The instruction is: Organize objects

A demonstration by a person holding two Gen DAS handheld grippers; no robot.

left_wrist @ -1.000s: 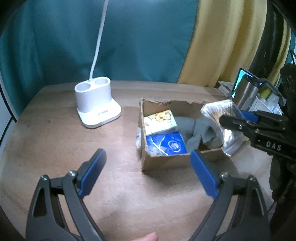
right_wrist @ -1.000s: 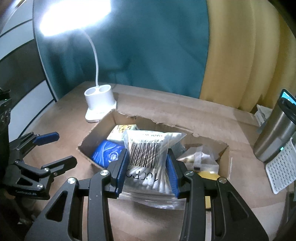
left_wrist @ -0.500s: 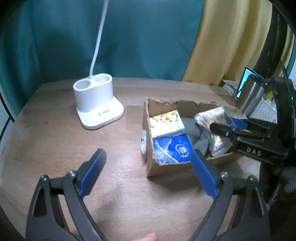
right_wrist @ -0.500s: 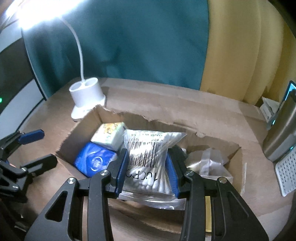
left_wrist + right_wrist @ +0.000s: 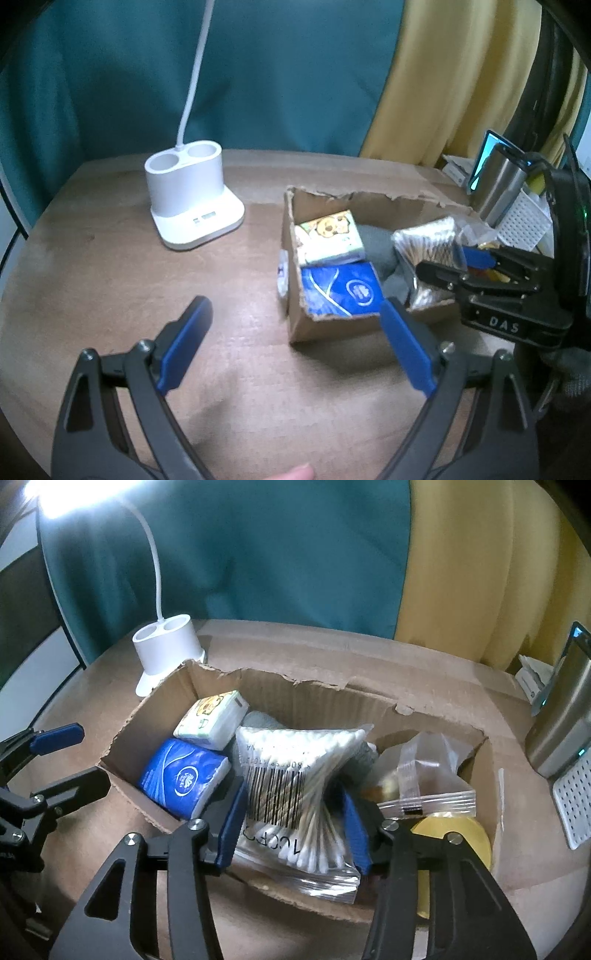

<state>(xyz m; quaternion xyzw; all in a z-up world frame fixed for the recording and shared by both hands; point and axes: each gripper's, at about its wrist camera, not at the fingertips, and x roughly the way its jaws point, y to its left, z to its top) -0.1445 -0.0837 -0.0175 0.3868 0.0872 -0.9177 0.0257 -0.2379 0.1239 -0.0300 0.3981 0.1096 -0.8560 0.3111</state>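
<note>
1. Swabs [image 5: 424, 240] in a clear bag sit over the right half of the box [image 5: 325, 325] in the left wrist view, pinched by the right gripper [image 5: 443, 266] that reaches in from the right.
2. Same view: the left gripper [image 5: 295, 332] hangs over bare table [image 5: 110, 277], fingers spread wide with nothing between them, its right finger [image 5: 404, 354] overlapping the box's near corner. A blue pack [image 5: 340, 291] and a yellow-green pack [image 5: 328, 240] lie along the box's left side, grey cloth [image 5: 384, 254] beside them. A white lamp base [image 5: 192, 195] stands left of the box, a steel tumbler [image 5: 498, 188] behind it at right.
3. Right wrist view: the right gripper [image 5: 291, 819] is closed on the swabs [image 5: 295, 775], blue pads pressing the bag's barcode end from both sides; the bag tilts up inside the box [image 5: 258, 686].
4. Same view: the blue pack [image 5: 181, 775] and yellow-green pack [image 5: 210, 720] lie left of the bag, a clear pouch [image 5: 424, 771] and a yellow disc [image 5: 454, 838] at right. The left gripper [image 5: 62, 760] stands open just outside the box's left wall.
</note>
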